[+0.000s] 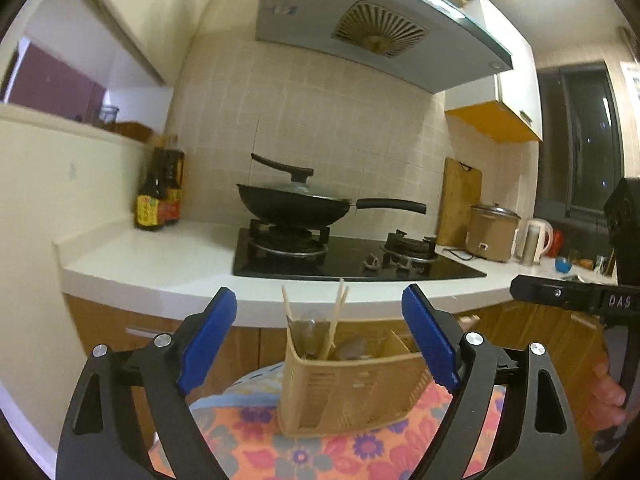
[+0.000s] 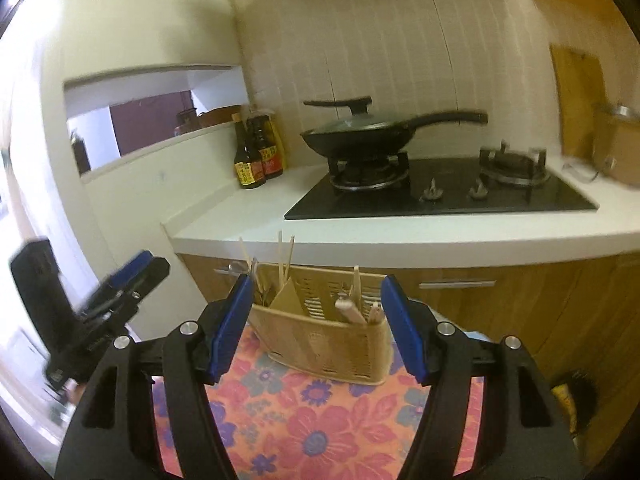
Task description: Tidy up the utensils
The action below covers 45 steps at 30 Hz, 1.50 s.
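Note:
A beige slotted utensil basket (image 1: 352, 392) (image 2: 332, 340) stands on a floral cloth (image 2: 316, 432). It holds wooden chopsticks (image 1: 338, 316) (image 2: 286, 256), a spoon (image 1: 352, 348) and other utensils in its compartments. My left gripper (image 1: 320, 340) is open and empty, held just before the basket. My right gripper (image 2: 318, 320) is open and empty, its blue pads on either side of the basket but nearer the camera. The right gripper's body shows at the right of the left wrist view (image 1: 568, 296); the left gripper shows at the left of the right wrist view (image 2: 132, 276).
A white counter (image 1: 160, 264) with a black gas hob (image 2: 440, 196) lies behind. A black lidded wok (image 1: 292, 204) sits on the left burner. Sauce bottles (image 2: 256, 152) stand at the back left. A rice cooker (image 1: 492, 232), kettle and cutting board are at the right.

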{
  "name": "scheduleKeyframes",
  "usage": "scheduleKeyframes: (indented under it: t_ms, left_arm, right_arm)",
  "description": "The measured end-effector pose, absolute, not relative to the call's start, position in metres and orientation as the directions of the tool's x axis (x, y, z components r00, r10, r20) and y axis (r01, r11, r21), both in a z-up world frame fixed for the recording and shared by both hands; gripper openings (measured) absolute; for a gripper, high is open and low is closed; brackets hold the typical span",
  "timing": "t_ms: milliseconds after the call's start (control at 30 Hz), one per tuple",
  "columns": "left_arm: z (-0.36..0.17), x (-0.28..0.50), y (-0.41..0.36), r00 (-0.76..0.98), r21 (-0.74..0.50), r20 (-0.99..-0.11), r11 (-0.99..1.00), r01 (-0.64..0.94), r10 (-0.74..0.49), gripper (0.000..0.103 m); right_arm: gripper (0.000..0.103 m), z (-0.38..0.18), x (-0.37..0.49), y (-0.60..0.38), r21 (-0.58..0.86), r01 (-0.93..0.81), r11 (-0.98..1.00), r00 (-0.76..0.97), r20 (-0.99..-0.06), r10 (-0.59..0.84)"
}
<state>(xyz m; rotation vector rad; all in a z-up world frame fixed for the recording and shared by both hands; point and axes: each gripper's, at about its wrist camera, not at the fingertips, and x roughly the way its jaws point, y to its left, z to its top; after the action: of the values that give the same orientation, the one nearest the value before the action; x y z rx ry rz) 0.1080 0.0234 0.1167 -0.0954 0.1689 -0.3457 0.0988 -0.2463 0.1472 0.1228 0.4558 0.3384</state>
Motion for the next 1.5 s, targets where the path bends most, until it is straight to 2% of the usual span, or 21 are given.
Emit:
scheduleKeyframes:
  t_ms: [267,367,500,667,733,867,967,1133,1500]
  left_arm:
    - [0.106,0.055,0.023,0.931,-0.115,-0.179,0.947,0.301,-0.317,0.092]
    - [0.089,0.045,0.028,0.916,-0.179,-0.219,0.937,0.3,-0.335,0.093]
    - [0.06,0.035,0.029,0.92,-0.195,-0.261,0.949,0.248,-0.294,0.093]
    - [0.033,0.021,0.019,0.949,-0.156,-0.251,0.975,0.157,-0.193,0.093]
    - [0.026,0.018,0.016,0.961,-0.133,-0.235,0.985,0.114,-0.143,0.093]
    - [0.012,0.015,0.014,0.971,-0.119,-0.223,0.991,0.064,-0.089,0.093]
    - [0.01,0.02,0.013,0.963,-0.111,-0.251,0.991,0.073,-0.099,0.094]
    - [0.009,0.026,0.019,0.957,-0.126,-0.278,0.991,0.045,-0.078,0.095]
    - [0.012,0.018,0.006,0.967,-0.052,-0.255,0.999,0.009,-0.022,0.095]
  right_arm:
    - [0.065,0.123,0.046,-0.235,0.115,-0.265,0.957,0.877,-0.384,0.289]
    - [0.066,0.095,0.036,-0.235,0.099,-0.184,0.978,0.892,-0.401,0.208]
    - [0.066,0.055,0.026,-0.241,0.143,-0.146,0.979,0.883,-0.428,0.194]
    - [0.076,0.026,0.007,-0.236,0.063,-0.089,0.994,0.931,-0.35,0.106]
    - [0.078,0.02,0.005,-0.234,0.057,-0.087,0.995,0.937,-0.334,0.102]
    - [0.079,0.012,0.012,-0.236,0.086,-0.096,0.992,0.925,-0.361,0.121]
    - [0.08,0.006,0.016,-0.234,0.069,-0.099,0.993,0.911,-0.395,0.118]
    - [0.082,0.004,0.018,-0.226,0.035,-0.102,0.994,0.909,-0.402,0.107]
    - [0.086,0.006,0.018,-0.233,0.051,-0.08,0.995,0.916,-0.389,0.094]
